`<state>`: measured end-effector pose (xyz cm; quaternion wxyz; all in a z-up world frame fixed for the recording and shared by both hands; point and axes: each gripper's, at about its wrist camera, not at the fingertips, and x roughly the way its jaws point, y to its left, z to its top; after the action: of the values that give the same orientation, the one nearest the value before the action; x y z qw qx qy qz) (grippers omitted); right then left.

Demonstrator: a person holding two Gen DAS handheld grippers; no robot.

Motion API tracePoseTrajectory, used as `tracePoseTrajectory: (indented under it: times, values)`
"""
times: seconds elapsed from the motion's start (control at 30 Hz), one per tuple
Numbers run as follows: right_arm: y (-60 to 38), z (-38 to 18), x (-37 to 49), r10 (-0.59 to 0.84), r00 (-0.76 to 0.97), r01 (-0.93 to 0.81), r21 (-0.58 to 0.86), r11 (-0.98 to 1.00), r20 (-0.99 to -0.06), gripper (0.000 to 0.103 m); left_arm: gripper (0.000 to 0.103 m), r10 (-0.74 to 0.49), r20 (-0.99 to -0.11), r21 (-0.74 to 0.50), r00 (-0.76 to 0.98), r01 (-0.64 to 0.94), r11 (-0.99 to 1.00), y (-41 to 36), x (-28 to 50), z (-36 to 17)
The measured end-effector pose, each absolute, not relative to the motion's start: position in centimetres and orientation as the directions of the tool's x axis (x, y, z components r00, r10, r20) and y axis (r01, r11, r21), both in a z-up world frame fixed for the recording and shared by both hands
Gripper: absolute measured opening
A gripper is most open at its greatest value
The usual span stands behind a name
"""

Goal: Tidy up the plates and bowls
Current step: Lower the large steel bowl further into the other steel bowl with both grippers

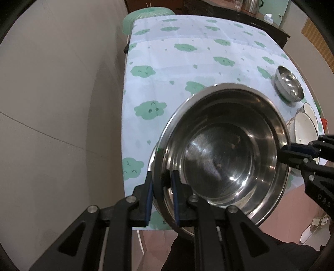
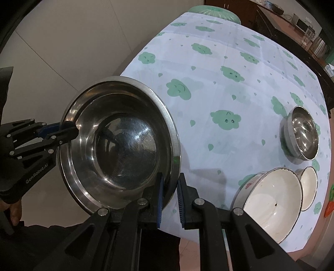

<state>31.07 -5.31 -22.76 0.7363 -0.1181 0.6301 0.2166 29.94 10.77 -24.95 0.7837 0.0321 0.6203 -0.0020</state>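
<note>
A large steel bowl (image 1: 225, 158) is held in the air above the near edge of the table, tilted. My left gripper (image 1: 161, 179) is shut on its left rim. My right gripper (image 2: 170, 183) is shut on the opposite rim of the same bowl (image 2: 119, 146). Each gripper shows in the other view: the right one (image 1: 290, 153), the left one (image 2: 68, 128). A small steel bowl (image 2: 302, 135) stands on the table at the right, also seen in the left wrist view (image 1: 289, 86). A large white bowl (image 2: 271, 204) and a small white bowl (image 2: 309, 187) stand at the near right.
The table (image 2: 229, 62) has a pale cloth with green cloud prints. A green stool (image 1: 146, 16) stands at its far end. A dark sideboard (image 1: 261, 23) with a kettle runs along the far side. A wall is on the left.
</note>
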Motion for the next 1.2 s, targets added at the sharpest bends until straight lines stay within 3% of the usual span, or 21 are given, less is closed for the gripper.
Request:
tracePoseTrajectory:
  times: [1.2]
  values:
    - [-4.3,-28.1,33.1,0.178,-0.024,-0.488,0.166,0.857,-0.984,0.014,0.014,0.096,-0.988,0.101,0.124,0.035,0.994,10.7,31.2,-28.6]
